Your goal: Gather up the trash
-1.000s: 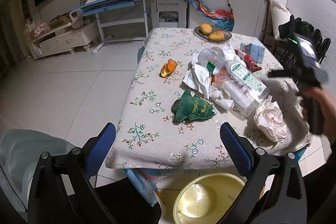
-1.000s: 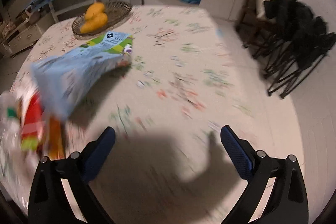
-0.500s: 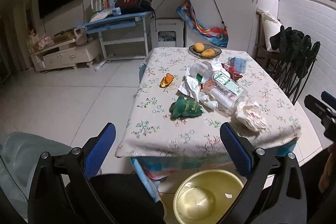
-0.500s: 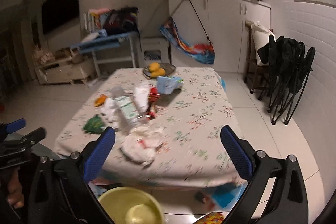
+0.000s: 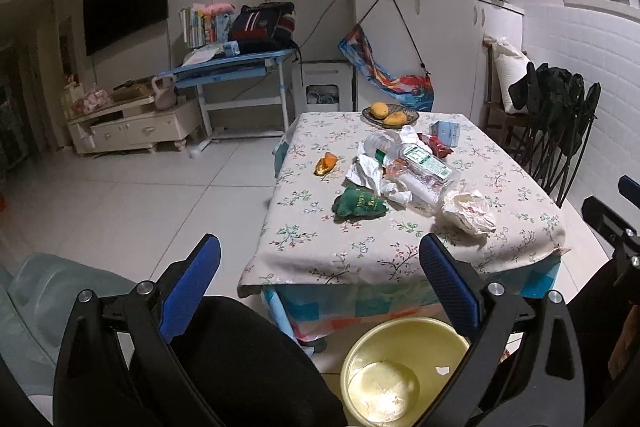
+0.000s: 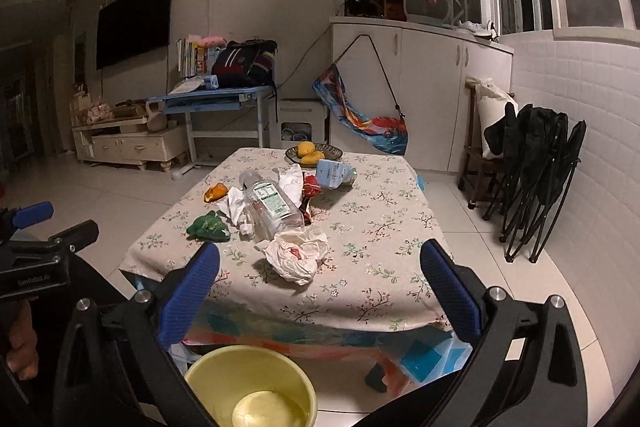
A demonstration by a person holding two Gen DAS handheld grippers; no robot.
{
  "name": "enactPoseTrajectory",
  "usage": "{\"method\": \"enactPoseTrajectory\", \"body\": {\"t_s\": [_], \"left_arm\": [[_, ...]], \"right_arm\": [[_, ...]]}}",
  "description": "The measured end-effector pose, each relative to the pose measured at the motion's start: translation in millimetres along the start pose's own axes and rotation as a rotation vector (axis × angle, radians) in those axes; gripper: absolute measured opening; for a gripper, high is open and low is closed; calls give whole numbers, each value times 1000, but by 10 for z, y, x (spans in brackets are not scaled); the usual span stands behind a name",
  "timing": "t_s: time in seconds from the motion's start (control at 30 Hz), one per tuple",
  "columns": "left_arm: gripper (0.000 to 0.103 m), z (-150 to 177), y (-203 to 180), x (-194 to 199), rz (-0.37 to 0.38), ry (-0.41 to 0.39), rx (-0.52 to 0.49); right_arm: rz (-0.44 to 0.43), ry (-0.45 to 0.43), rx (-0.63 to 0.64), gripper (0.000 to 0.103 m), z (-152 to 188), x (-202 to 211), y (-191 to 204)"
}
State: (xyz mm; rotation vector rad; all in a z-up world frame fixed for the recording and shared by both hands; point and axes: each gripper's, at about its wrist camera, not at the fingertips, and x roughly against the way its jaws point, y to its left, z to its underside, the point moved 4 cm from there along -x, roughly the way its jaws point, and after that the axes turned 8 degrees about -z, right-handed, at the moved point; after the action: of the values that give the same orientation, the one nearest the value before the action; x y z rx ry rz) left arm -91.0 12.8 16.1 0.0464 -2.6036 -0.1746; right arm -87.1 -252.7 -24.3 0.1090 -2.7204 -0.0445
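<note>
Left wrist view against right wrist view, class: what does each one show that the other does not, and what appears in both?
Only the left wrist view shows the pale green plastic container at its lower left, and the right hand-held gripper at its right edge.

Only the right wrist view shows the left hand-held gripper and the hand that holds it.

Both show the floral table, the clear plastic bottle, the green wrapper, the crumpled white bag, the fruit plate and the yellow bin on the floor.

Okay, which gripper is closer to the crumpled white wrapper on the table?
Right. The right gripper sits almost straight in front of the wrapper; the left gripper is off to its left, pointing nearer the green bag.
</note>
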Motion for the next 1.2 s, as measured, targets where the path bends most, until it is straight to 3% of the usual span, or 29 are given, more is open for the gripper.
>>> {"method": "enactPoseTrajectory", "body": {"t_s": [1.2], "left_arm": [[96,8,-105,-120,29,25,-9]], "right_arm": [[-40,42,-2,96,63,-58,92]]}}
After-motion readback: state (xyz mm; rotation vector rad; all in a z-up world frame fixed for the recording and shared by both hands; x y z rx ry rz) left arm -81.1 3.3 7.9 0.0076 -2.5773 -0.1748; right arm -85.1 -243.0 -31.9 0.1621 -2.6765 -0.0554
